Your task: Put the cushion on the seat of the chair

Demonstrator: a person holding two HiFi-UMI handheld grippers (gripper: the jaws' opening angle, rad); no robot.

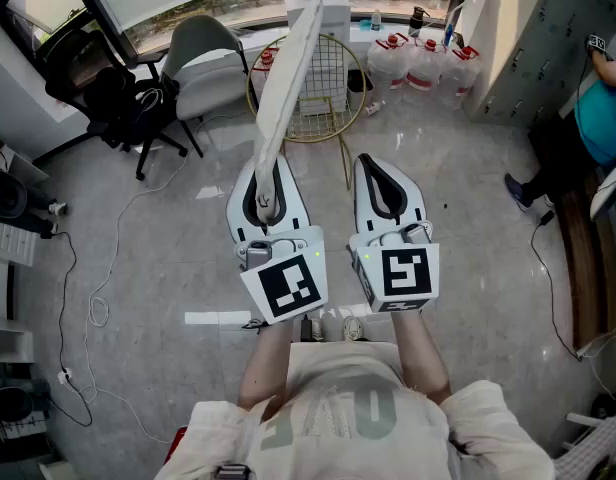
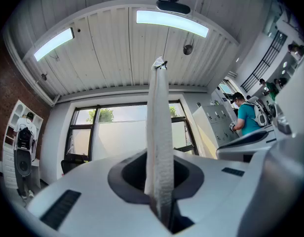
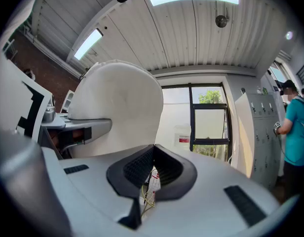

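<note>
the left gripper point(image 1: 264, 183) is clamped on the white cushion's point(image 1: 285, 88) edge, holding it up toward the gold wire chair point(image 1: 328, 78) — the right gripper point(image 1: 376, 173) has its jaws together, empty.

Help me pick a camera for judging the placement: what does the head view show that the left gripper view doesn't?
Only the head view shows the wire chair standing on the floor ahead, the grey chair and the water bottles. Only the left gripper view shows the ceiling lights overhead. Both show the white cushion, seen edge-on and clamped in the left claw.
</note>
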